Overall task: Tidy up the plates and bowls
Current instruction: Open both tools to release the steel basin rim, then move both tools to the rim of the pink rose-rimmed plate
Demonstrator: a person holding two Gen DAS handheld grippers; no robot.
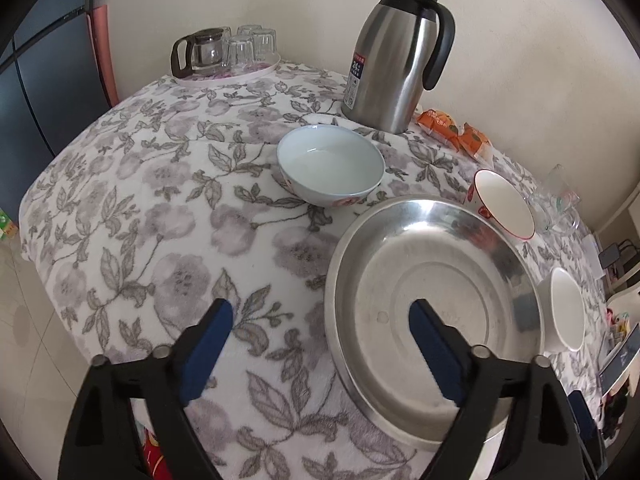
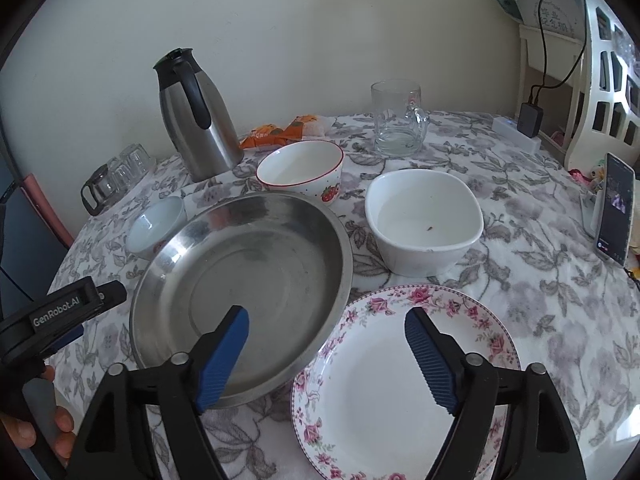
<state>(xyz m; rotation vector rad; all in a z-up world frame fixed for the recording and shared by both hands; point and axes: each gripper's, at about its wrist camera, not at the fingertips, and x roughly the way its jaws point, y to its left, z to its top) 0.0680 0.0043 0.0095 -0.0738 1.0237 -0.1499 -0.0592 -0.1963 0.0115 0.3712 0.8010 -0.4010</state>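
Bench (image 2: 560, 280), floral cloth: steel round pan (image 2: 248, 280), floral-rimmed white plate (image 2: 380, 392), 3 bowls, all unstacked. Both hand-held grippers (image 1: 320, 320) (image 2: 326, 332) released, empty. Sorting barely begun.

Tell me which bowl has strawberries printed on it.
The red-rimmed bowl, standing between the thermos and the glass mug. The small bowl has a flower print; the oblong bowl is plain white.

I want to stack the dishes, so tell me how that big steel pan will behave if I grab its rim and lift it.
The steel pan looks thin-walled and empty, so probably light and stiff. Its polished, sloping rim may slip between the right tongs, which stand open above it. It overlaps the floral plate, so lifting could scrape or nudge that plate.
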